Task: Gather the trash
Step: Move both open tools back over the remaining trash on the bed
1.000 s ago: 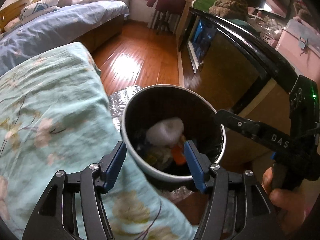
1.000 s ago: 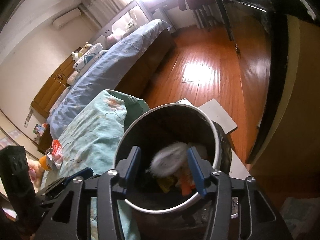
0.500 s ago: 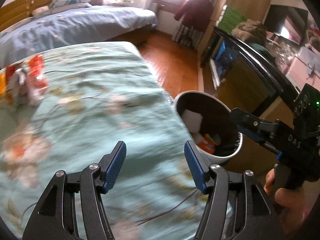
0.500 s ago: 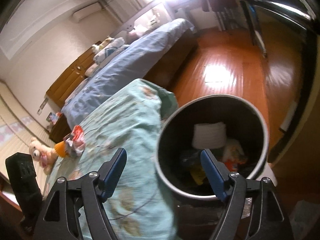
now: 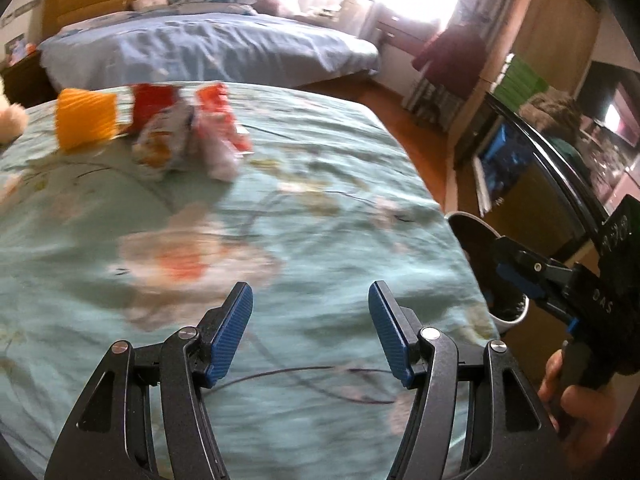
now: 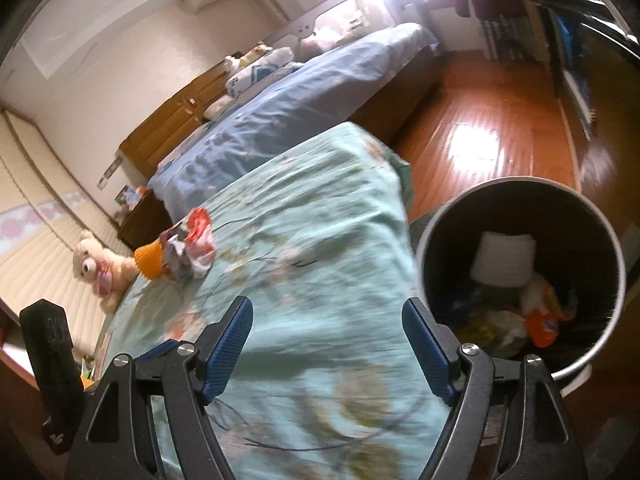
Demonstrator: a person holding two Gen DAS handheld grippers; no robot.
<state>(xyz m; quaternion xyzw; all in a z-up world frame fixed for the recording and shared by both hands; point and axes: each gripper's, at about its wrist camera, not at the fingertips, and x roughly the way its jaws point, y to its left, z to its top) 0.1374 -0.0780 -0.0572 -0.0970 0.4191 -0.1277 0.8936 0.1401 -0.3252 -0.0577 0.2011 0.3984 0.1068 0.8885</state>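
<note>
**Both grippers empty over the bed, wrappers ahead**

While the left gripper (image 5: 310, 330) hangs over the floral teal bedspread (image 5: 320, 208) with its blue pads apart and nothing between them, the trash it faces lies well ahead and to its left: a small heap of crumpled snack wrappers (image 5: 188, 136), red, white and orange, blurred so that no print can be read. Touching the heap on its far-left side is an orange ribbed piece (image 5: 86, 118); what it is cannot be told.

The right gripper (image 6: 328, 344) also stands over the bedspread, jaws wide apart and empty. From it, the same wrappers (image 6: 192, 244) lie ahead and to the left, near a plush bear (image 6: 100, 272) at the bed's edge. Just beside its right finger stands the round trash bin (image 6: 600, 224), white outside and dark inside. In the bin lie a white ribbed paper cup (image 6: 504, 258), an orange packet (image 6: 542, 326) and other crumpled scraps.

In the left wrist view, a hand (image 5: 580, 404) holds the right gripper's handle at the lower right.
</note>
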